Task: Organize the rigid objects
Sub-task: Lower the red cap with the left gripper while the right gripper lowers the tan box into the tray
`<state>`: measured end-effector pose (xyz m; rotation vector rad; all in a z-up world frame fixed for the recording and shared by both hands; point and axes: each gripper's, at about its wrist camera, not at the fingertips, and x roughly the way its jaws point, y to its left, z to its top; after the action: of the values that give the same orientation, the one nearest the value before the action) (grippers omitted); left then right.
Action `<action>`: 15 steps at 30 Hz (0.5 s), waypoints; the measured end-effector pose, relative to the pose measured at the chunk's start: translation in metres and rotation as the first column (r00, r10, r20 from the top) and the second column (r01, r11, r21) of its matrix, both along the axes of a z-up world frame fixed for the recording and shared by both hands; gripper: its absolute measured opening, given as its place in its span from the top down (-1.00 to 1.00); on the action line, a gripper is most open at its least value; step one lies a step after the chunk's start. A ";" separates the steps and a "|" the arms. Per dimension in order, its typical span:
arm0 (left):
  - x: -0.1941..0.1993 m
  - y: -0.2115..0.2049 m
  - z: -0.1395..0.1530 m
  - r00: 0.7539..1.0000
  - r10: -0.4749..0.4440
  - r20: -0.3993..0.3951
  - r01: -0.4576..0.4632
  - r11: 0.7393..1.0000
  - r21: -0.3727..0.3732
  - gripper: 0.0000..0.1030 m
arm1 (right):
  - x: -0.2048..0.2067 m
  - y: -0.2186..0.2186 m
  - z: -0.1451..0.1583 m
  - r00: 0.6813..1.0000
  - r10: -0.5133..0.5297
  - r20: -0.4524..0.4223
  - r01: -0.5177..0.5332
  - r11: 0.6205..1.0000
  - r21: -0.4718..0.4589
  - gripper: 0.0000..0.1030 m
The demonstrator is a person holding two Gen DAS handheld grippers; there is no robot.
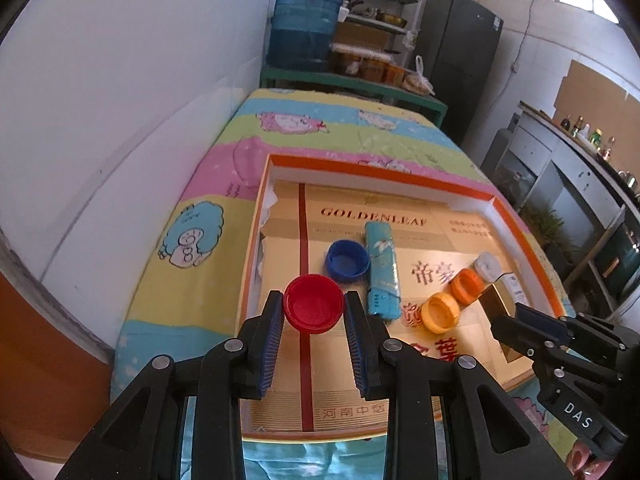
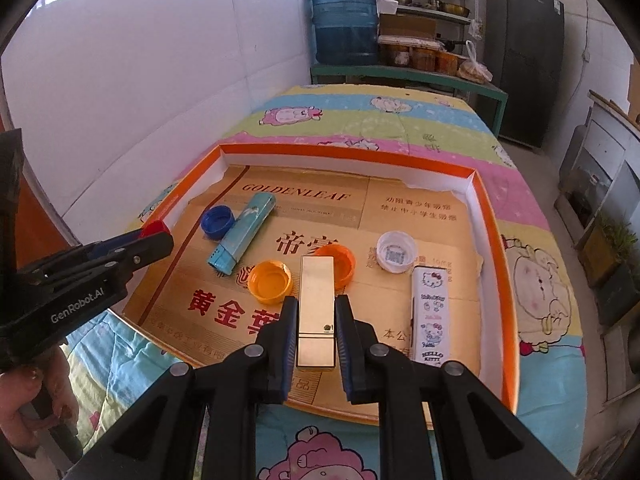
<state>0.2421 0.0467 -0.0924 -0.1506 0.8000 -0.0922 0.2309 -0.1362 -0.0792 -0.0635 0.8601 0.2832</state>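
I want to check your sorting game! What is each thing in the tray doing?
Round red plastic cap: gripped in left tongs.
Shiny gold rectangular lighter: gripped in right tongs.
Round blue plastic cap: lying open side up.
Round yellow plastic cap: open side up.
Teal rectangular lighter: lying flat.

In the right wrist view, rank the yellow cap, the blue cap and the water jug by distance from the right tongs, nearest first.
The right tongs are shut on the gold lighter.
1. Yellow cap: just left of the tongs' tips, on the tray's cardboard lining.
2. Blue cap: farther back on the left, beside the teal lighter.
3. Water jug: far beyond the bed, on the green stand.
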 end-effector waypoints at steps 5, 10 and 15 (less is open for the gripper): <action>0.004 -0.006 -0.008 1.000 -0.014 -0.025 0.015 1.000 0.018 0.40 | 0.003 -0.003 -0.007 1.000 -0.001 -0.020 0.001 1.000 0.012 0.64; 0.004 -0.008 -0.011 0.999 -0.020 -0.029 0.021 0.999 0.029 0.40 | 0.003 -0.001 -0.012 0.999 0.008 -0.032 -0.008 1.000 0.015 0.64; 0.006 -0.010 -0.011 0.999 -0.024 -0.026 0.025 0.999 0.031 0.40 | 0.006 0.002 -0.018 0.999 0.013 -0.045 -0.013 1.000 0.008 0.64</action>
<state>0.2478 0.0368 -0.1035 -0.1122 0.8284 -0.1005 0.2368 -0.1341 -0.0968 -0.0554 0.9039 0.3012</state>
